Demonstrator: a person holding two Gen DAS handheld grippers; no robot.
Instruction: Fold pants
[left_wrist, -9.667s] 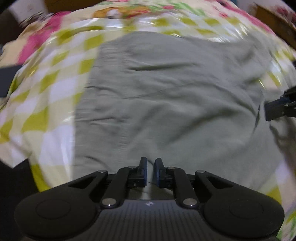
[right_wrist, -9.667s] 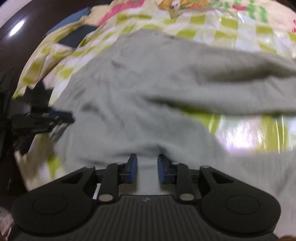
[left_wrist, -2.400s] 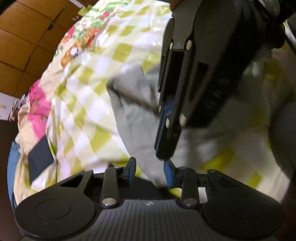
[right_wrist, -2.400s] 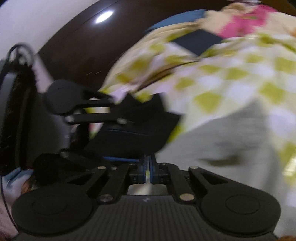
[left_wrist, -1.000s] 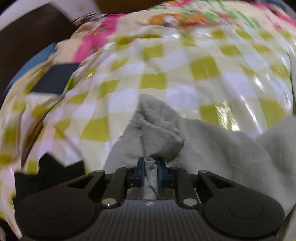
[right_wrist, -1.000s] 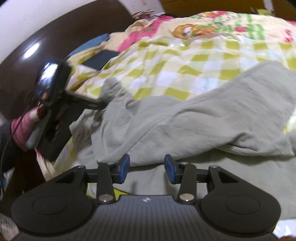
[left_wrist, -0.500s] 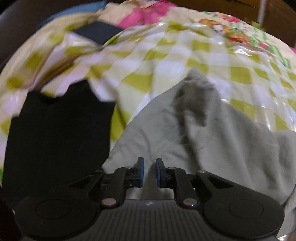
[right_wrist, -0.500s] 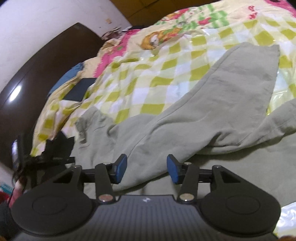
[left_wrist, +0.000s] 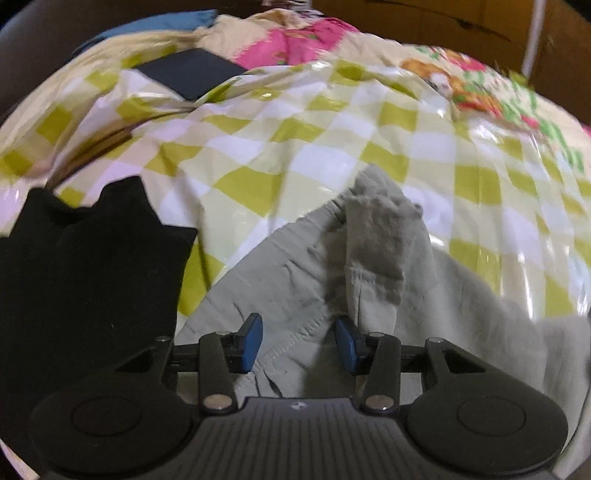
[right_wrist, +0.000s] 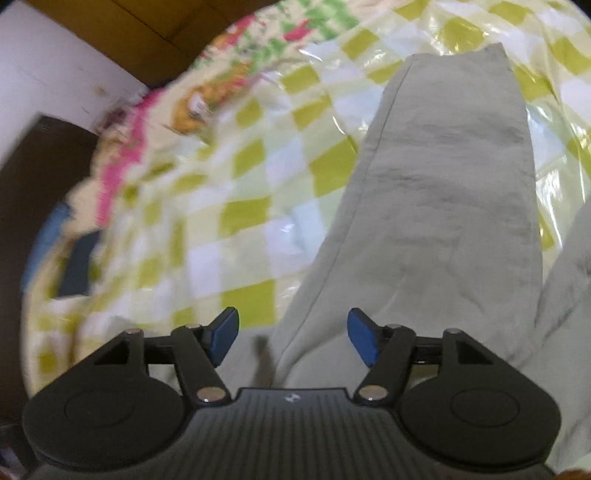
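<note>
Grey pants (left_wrist: 369, 280) lie on a bed under a yellow-and-white checked plastic sheet (left_wrist: 314, 147). In the left wrist view a bunched waistband end sticks up just ahead of my left gripper (left_wrist: 299, 341), whose jaws are opening over a stitched seam; the blue pads stand clear of the cloth. In the right wrist view one long pant leg (right_wrist: 443, 206) stretches away from my right gripper (right_wrist: 293, 338). Its jaws are opening too, with the leg's edge lying below and between them, not pinched.
A black cloth (left_wrist: 88, 280) lies at the left of the pants. A dark flat square (left_wrist: 188, 72) and pink floral bedding (left_wrist: 291, 40) sit at the far side. A dark headboard (right_wrist: 26, 177) and white wall (right_wrist: 55, 70) bound the bed on the left.
My left gripper let go of the bunched waistband and its jaws spread apart. The right gripper widened and swung across, so that the pant leg now runs straight ahead of it.
</note>
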